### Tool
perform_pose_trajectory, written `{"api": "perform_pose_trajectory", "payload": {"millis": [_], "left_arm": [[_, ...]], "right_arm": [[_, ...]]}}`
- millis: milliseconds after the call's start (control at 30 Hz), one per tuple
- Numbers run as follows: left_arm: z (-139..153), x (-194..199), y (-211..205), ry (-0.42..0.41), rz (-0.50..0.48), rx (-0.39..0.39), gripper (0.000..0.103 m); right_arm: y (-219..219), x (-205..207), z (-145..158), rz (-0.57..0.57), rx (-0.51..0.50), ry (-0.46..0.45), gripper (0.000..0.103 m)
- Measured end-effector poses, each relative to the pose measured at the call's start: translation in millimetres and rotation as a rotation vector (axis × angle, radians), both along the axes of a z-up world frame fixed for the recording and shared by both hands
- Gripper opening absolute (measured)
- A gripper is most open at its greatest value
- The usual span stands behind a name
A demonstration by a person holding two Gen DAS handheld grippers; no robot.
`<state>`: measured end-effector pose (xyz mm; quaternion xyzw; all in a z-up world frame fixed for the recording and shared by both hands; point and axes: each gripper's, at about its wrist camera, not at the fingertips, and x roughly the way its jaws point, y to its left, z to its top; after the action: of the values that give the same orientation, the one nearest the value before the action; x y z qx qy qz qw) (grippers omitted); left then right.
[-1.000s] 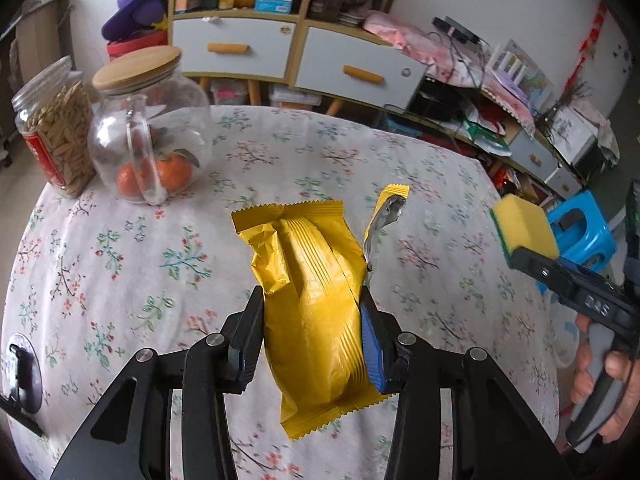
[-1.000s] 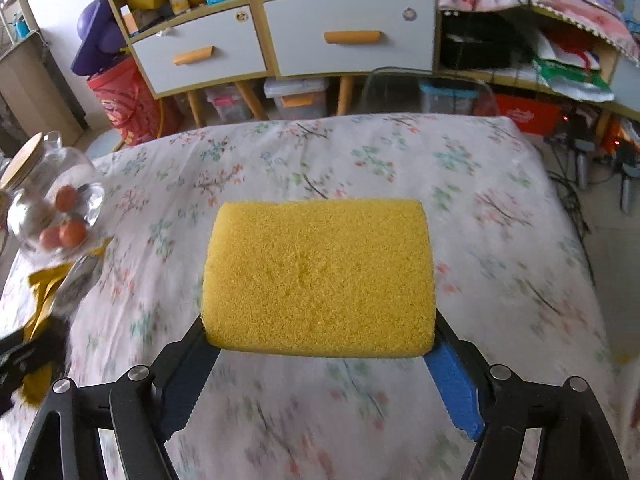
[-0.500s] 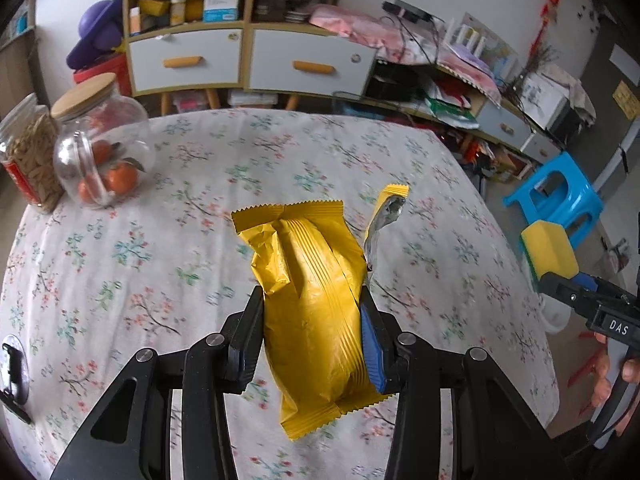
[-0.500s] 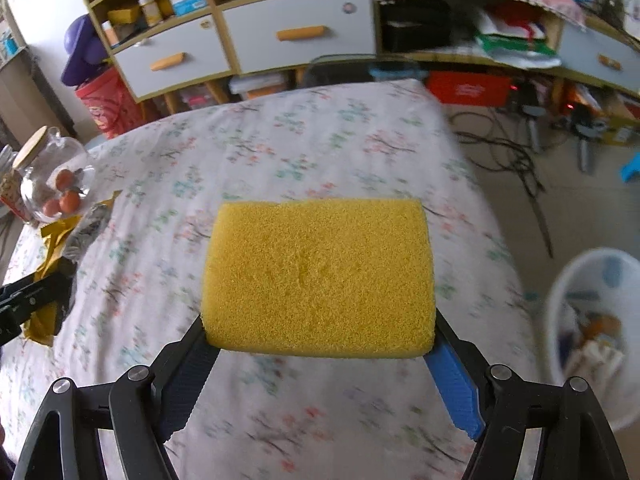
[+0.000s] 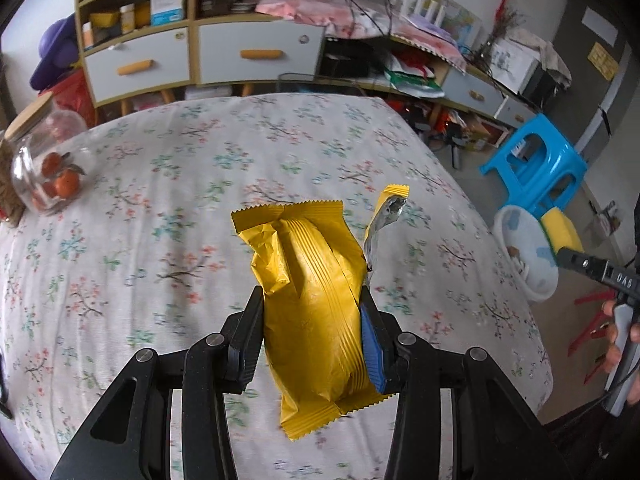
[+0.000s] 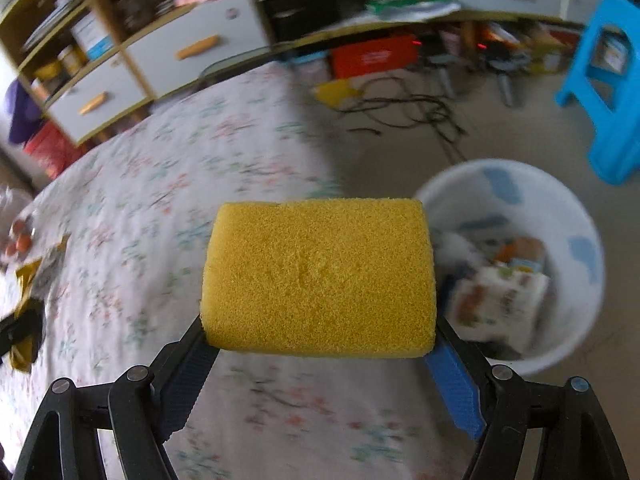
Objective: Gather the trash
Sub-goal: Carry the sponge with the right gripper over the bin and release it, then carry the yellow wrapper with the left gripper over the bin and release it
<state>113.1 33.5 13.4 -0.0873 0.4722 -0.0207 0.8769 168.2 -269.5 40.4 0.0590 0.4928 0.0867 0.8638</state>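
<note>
My left gripper [image 5: 312,320] is shut on a yellow snack wrapper [image 5: 316,288] and holds it above the floral table [image 5: 160,208]; a torn strip with a silver inside [image 5: 386,216] sticks up beside it. My right gripper [image 6: 320,320] is shut on a yellow sponge [image 6: 320,276], held past the table's right edge near a white trash bin [image 6: 576,216] on the floor. The bin holds several scraps. In the left wrist view the sponge [image 5: 562,230] hangs over the bin [image 5: 512,224].
A glass jar of oranges [image 5: 48,168] stands at the table's far left. A blue stool [image 5: 536,164] stands beyond the bin. Drawers and cluttered shelves [image 5: 256,56] line the back wall. Cables [image 6: 404,108] lie on the floor.
Both grippers have swung right with their loads. The sponge has moved from over the table to beside the bin, which has come into view. The wrapper stays gripped.
</note>
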Motion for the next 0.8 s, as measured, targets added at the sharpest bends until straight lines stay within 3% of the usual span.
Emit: {"api": "perform_pose_trajectory", "payload": {"millis": [267,367,400,800], "left_arm": [[-9,10,-47,0.021,-0.064,0.007,0.045],[-9,15,-66,0.020,-0.095,0.015,0.045],[-8,17,-72,0.019,-0.106,0.017,0.045],[-12,53,-156,0.034,-0.220,-0.025,0.045]], "right_arm": [[-70,-2,4,-0.135,-0.007,0.004,0.085],[-87,1,2,-0.169,-0.010,0.013,0.090],[-94,3,1,-0.181,-0.006,0.021,0.096],[-136,-3,3,-0.257,0.026,0.038,0.099]]}}
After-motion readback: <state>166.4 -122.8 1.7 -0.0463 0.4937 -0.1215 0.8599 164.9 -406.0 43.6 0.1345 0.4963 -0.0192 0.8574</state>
